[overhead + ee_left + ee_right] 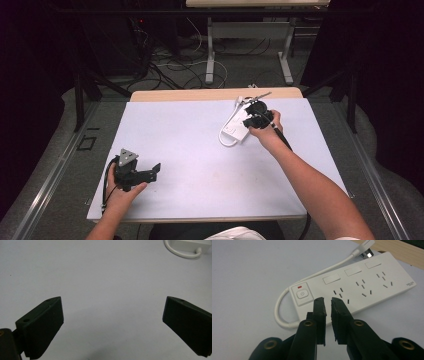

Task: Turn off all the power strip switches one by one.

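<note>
Over the power strip point(352, 290), right gripper point(327, 301) jaws nearly meet.

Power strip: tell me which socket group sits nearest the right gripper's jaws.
On the power strip, the socket group beside the power button, just above the right gripper; the other two lie farther toward the plug end.

I see black ribbed pads on my right gripper point(327, 302), brass-looking screws below; bare forearms, possibly white shirt.
</note>
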A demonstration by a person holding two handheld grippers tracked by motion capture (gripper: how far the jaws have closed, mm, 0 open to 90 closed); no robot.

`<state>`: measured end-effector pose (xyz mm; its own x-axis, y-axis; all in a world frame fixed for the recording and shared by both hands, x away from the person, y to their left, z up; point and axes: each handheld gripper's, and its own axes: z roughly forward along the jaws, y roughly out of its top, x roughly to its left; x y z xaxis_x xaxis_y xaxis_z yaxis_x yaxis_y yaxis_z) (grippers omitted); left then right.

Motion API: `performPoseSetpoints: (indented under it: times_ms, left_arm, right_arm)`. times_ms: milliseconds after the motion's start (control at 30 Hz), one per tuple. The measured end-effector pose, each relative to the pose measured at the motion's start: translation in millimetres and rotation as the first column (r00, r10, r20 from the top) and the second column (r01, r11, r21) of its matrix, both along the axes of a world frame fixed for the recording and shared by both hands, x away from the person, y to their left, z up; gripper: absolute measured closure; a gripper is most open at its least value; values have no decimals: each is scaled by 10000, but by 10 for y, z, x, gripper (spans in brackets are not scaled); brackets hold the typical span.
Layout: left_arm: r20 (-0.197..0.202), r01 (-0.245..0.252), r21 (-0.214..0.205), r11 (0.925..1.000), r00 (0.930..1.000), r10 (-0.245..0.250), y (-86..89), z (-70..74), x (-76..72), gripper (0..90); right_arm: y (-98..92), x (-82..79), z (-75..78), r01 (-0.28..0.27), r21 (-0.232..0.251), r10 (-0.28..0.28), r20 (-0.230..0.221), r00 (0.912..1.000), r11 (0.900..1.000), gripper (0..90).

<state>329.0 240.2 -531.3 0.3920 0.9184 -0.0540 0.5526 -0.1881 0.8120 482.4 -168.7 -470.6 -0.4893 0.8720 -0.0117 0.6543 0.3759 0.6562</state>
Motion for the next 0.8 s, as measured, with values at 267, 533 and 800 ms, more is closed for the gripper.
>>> performPoseSetpoints:
  times_ms: [267, 533, 800]
  left_arm:
    - [1, 15, 3, 10000, 10000, -15, 1, -1, 2, 32]
    - [8, 5, -28, 10000, 10000, -5, -3, -7, 4, 32]
    - [-12, -1, -23, 10000, 10000, 1, 2, -11, 8, 35]
  right_arm:
    - [55, 87, -64, 31, 118, -28, -229, 9997, 9999, 900]
    - [91, 179, -155, 169, 323, -155, -425, 9990, 9993, 900]
    - [193, 263, -227, 137, 340, -117, -608, 9981, 9993, 900]
